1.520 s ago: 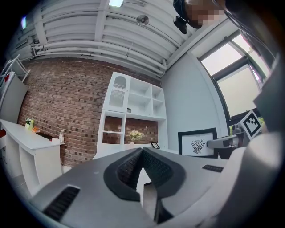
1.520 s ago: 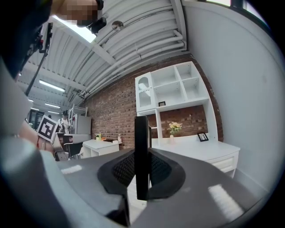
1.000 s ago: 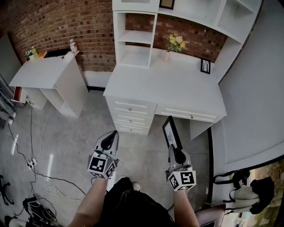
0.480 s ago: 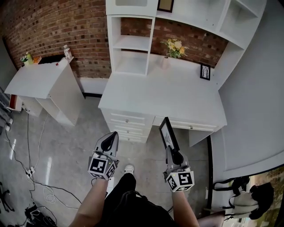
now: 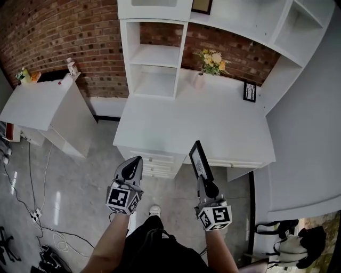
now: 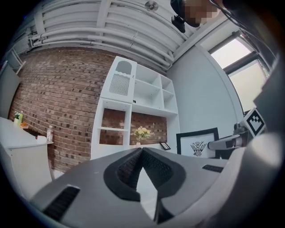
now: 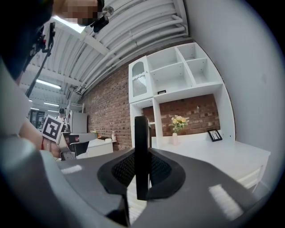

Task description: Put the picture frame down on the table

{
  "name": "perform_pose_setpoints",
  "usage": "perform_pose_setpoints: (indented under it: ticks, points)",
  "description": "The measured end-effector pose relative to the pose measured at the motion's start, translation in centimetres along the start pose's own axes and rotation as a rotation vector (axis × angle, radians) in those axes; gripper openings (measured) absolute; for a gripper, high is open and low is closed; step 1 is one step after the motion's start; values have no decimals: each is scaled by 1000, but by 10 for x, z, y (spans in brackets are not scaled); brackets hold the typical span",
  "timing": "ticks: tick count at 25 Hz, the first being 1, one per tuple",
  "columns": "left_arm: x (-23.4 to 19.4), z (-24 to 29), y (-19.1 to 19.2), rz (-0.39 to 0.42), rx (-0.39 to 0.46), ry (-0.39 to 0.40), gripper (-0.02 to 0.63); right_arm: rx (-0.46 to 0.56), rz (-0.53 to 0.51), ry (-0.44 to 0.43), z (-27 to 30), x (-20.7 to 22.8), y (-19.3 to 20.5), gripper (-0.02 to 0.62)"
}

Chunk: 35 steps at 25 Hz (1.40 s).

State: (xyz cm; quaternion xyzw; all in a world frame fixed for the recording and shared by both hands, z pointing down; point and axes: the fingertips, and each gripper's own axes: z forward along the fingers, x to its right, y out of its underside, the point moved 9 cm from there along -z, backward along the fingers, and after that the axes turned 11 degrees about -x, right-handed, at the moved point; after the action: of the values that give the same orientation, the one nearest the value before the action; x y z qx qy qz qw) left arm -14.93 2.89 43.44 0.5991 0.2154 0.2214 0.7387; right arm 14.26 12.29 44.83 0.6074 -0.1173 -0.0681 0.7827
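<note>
**Frame held upright, not yet on the worktop**

The right tool (image 5: 205, 185) is clamped on the picture frame's (image 5: 201, 160) lower edge. It holds the frame upright in the air by the white worktop's (image 5: 176, 122) front edge, probably so it can be stood there. The left tool (image 5: 136, 164) has its jaws together and empty. There are three frames: the one held, a small frame (image 5: 249, 91) on the worktop and a shelf frame (image 5: 201, 5). There are two tools and one flower vase (image 5: 200, 80).

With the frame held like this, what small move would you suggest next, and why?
Probably carry the right gripper forward until it is over the white desk. Its jaws are shut on the black picture frame, held upright, and the frame seems to sit at the desk's front edge, not yet over the bare top.
</note>
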Motion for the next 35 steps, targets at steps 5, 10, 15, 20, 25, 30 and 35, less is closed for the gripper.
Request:
perform_pose_setpoints:
  ticks: [5, 10, 15, 20, 25, 30, 35]
  points:
    - [-20, 33, -4, 4, -13, 22, -6, -17, 11, 8, 36, 9, -6, 41]
    - [-42, 65, -7, 15, -29, 43, -6, -27, 28, 21, 71, 15, -7, 41]
    - [-60, 91, -5, 17, -42, 66, -6, -34, 42, 35, 101, 19, -7, 41]
    - [-68, 110, 0, 8, -65, 90, -6, -48, 55, 44, 121, 23, -5, 41]
    - [-65, 121, 3, 50, -86, 136, -6, -66, 61, 39, 136, 22, 1, 41]
    - [-66, 133, 15, 33, -77, 128, -6, -87, 49, 29, 150, 25, 12, 41]
    - [-70, 147, 23, 16, -88, 117, -6, -98, 66, 37, 170, 38, 21, 41]
